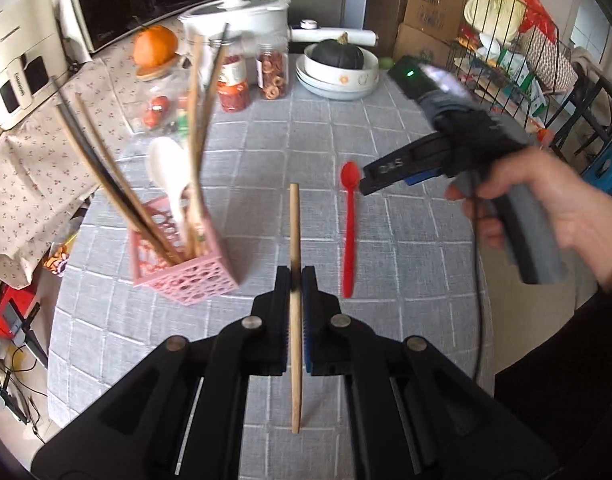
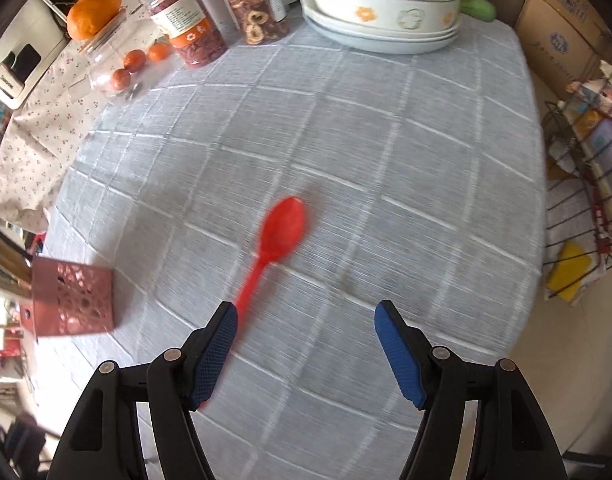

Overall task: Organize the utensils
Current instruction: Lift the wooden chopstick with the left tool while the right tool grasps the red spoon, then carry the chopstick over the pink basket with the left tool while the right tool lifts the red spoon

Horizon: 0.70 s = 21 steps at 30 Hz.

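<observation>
So a wooden chopstick (image 1: 294,280) is clamped between the pads of the left gripper (image 1: 294,276), held roughly upright above the grey checked tablecloth (image 1: 406,240), with its tip pointing toward 12 o'clock in the left wrist view. The pink holder (image 1: 189,268) sits at about 10 o'clock from it, already stuffed with chopsticks and a white spoon (image 1: 169,176) that lean out to the left. For a clean drop, the stick should probably be swung over the holder's open right side and lowered tip-first, so the leaning handles aren't knocked.

The red spoon (image 2: 279,236) lies flat on the cloth, just ahead of the right gripper (image 2: 306,316), whose jaws are spread wide, with the handle running under the left finger. It looks like it's lined up to be grabbed next.

Room-wise: jars (image 1: 271,68) and stacked bowls (image 1: 338,76) are well back at 12 o'clock, and open cloth is left between. The table edge falls off just left of the holder, so nudging it that way could be risky.
</observation>
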Available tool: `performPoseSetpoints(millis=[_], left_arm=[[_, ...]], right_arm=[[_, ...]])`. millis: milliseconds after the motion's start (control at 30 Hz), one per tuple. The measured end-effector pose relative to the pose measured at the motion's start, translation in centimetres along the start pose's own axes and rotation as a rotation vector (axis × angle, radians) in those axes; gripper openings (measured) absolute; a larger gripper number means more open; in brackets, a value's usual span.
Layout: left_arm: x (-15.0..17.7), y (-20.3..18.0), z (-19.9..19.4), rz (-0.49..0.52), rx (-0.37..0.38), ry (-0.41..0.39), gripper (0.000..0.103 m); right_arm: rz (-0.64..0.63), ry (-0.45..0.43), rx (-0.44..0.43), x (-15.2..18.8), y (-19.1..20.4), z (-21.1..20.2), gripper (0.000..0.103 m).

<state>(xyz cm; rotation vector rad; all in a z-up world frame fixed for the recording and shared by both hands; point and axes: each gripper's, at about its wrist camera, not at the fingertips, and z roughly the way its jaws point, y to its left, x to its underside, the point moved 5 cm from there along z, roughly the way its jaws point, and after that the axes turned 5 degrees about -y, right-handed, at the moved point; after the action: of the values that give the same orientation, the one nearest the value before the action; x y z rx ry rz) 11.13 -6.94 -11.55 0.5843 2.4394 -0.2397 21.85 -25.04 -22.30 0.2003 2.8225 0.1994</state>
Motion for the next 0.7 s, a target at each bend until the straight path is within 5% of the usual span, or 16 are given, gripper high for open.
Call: performPoseSetpoints(millis=[533, 567, 700], left_arm=[[0.8, 3.8, -2.4, -0.1, 0.023, -0.039, 0.006], [0.9, 3.9, -2.4, -0.103, 0.02, -0.039, 0.006], [1.0, 4.3, -2.5, -0.112, 0.018, -0.04, 0.006]], right_arm=[[0.014, -0.011, 0.073, -3.5, 2.7, 5.0, 0.04], [0.006, -0.016, 0.08, -3.6, 2.9, 5.0, 0.03], [-0.038, -0.035, 0.1, -3.7, 3.4, 5.2, 0.027]])
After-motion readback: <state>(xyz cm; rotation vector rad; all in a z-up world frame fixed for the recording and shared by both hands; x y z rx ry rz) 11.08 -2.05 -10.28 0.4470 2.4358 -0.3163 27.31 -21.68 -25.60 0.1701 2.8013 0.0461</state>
